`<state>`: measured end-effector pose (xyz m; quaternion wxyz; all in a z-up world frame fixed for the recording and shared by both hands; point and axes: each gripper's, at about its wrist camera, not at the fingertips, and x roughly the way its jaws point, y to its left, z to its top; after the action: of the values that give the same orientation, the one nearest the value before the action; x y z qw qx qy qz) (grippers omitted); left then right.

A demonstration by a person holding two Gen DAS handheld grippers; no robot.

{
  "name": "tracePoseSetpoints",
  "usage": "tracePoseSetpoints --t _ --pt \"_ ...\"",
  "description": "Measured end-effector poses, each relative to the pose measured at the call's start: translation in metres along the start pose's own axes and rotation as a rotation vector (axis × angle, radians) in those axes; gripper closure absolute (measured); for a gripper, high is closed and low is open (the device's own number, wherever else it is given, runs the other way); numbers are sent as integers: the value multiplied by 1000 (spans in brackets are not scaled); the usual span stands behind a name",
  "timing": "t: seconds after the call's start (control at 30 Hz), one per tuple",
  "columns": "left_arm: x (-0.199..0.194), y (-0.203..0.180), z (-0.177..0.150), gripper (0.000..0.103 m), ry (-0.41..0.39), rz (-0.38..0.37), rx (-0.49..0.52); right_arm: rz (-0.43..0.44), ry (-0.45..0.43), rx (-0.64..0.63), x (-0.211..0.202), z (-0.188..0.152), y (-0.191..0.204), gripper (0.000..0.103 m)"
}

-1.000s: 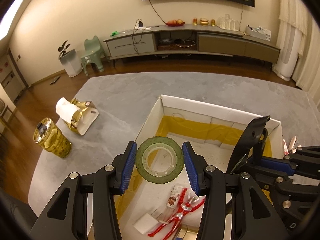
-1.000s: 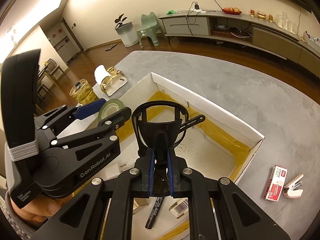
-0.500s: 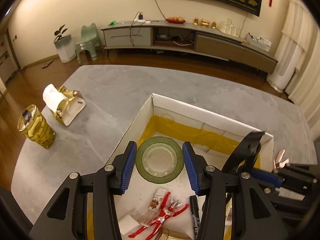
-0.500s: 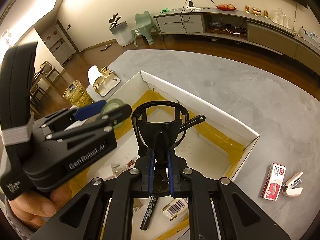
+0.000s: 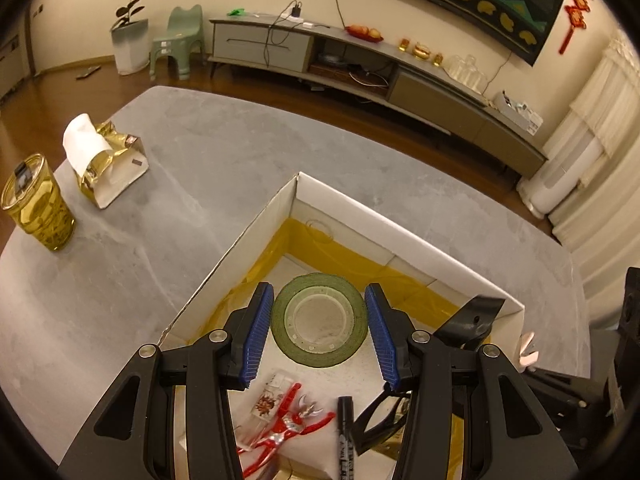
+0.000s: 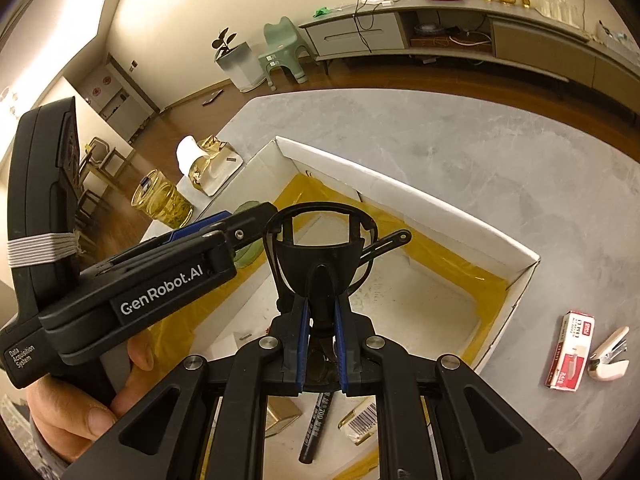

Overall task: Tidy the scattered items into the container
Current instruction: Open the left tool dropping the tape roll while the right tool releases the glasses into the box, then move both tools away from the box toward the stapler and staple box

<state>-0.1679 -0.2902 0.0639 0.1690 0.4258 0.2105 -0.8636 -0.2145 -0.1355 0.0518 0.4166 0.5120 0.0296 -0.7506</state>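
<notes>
Marker lies lengthwise in box.

Two fisheye wrist views look steeply down, close above a white cardboard box with yellow tape lining. Both share it and the grey stone table.

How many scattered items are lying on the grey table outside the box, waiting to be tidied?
2. A staple box and a stapler lie side by side on the table, just outside the box. Others may be hidden behind the claws.
</notes>
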Motion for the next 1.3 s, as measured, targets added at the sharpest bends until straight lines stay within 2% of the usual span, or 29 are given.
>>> tracePoseSetpoints --t 0.1,0.17,0.2,0.27,0.43,0.6,0.67,0.77,0.9,1.07,1.3 --pt "4 0 2 53 -1 17 -9 32 7 13 6 1 -2 87" --pt "8 1 2 53 10 43 1 40 5 30 8 1 -7 73" --pt "11 1 3 53 21 55 8 41 3 35 8 0 -8 72" --pt "17 3 2 45 67 38 10 44 1 27 5 0 -7 72" --pt "12 4 -1 45 85 -1 4 41 -29 24 -15 -4 -3 71" --pt "-8 1 -3 45 33 -12 -1 39 -72 18 -38 -13 3 66" --pt "-18 1 -6 45 -12 5 -28 32 -90 15 -46 -19 4 62" --pt "-31 0 -11 45 -72 31 -68 48 -114 27 -56 -30 2 61" --pt "-48 -11 -20 45 -115 13 -71 87 -133 48 -70 -47 -3 61" --pt "-76 -38 -38 45 -154 -48 -25 87 -156 56 -93 -66 -13 61" --pt "-96 -94 -70 45 -176 -94 139 95 -200 107 -127 -89 -43 61"
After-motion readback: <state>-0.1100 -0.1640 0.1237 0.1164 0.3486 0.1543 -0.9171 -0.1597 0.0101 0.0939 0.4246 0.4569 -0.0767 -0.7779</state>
